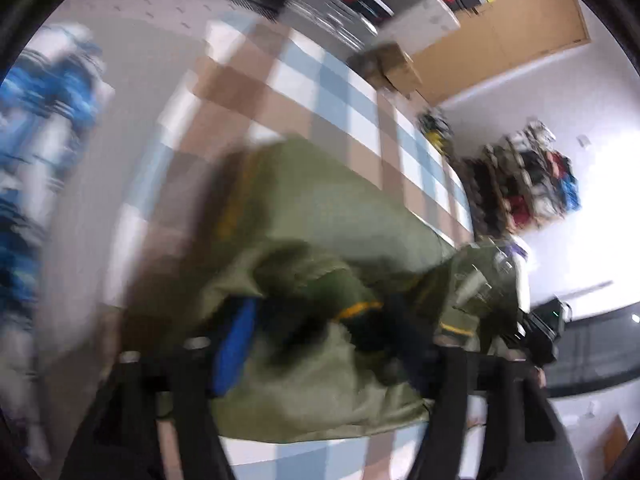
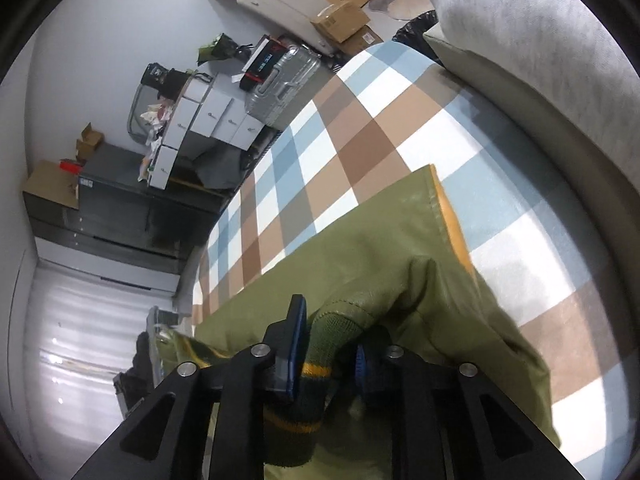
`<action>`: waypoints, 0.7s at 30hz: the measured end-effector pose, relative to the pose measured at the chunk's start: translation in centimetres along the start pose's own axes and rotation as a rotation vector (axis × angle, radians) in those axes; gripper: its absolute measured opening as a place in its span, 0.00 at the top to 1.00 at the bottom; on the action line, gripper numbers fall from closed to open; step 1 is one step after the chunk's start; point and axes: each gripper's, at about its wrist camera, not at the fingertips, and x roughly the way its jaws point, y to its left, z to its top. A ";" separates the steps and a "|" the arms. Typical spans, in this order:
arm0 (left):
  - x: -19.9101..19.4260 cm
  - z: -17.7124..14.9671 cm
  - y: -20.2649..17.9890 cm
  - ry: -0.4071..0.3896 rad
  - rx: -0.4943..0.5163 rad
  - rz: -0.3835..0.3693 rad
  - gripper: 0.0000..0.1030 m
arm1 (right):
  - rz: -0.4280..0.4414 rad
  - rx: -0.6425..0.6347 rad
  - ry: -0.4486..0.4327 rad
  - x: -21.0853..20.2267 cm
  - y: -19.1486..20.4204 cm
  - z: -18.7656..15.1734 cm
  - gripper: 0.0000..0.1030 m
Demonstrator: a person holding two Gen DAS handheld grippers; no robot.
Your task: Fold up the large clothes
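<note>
An olive-green jacket (image 1: 320,208) with orange lining and yellow-striped knit trim lies on a checked bedspread (image 1: 320,80). The left wrist view is motion-blurred. My left gripper (image 1: 320,340) has its jaws wide apart over a bunched part of the jacket; cloth lies between the fingers, and no pad visibly presses it. In the right wrist view the jacket (image 2: 380,240) is spread flat ahead with its orange edge (image 2: 448,208) showing. My right gripper (image 2: 329,352) has the ribbed green cuff (image 2: 324,336) between its blue pads, with a dark gap beside the right pad.
The checked bedspread (image 2: 360,120) stretches ahead, with a grey padded headboard (image 2: 520,40) to the right. A blurred blue and white cloth (image 1: 48,100) lies at the left. Off the bed stand a silver suitcase (image 2: 284,76), white drawers (image 2: 216,112), cardboard boxes (image 1: 396,64) and hanging clothes (image 1: 528,184).
</note>
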 end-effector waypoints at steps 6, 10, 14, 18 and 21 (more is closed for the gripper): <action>-4.4 0.0 -3.8 -0.134 0.157 0.042 0.19 | -0.021 -0.042 0.009 -2.1 1.0 0.3 0.78; -2.8 -1.3 -9.8 -0.095 0.440 0.050 0.14 | -0.012 -0.060 0.002 -3.2 2.0 0.2 0.73; 4.4 -1.8 -15.1 0.074 0.667 0.029 0.14 | 0.121 0.013 -0.017 -3.8 1.6 0.0 0.56; 11.2 -2.8 -18.3 0.237 0.808 0.026 0.14 | 0.171 0.040 -0.073 -4.8 1.1 -0.4 0.46; 14.0 -3.5 -19.7 0.368 0.907 -0.033 0.14 | 0.130 -0.085 -0.206 -7.6 2.6 -1.2 0.33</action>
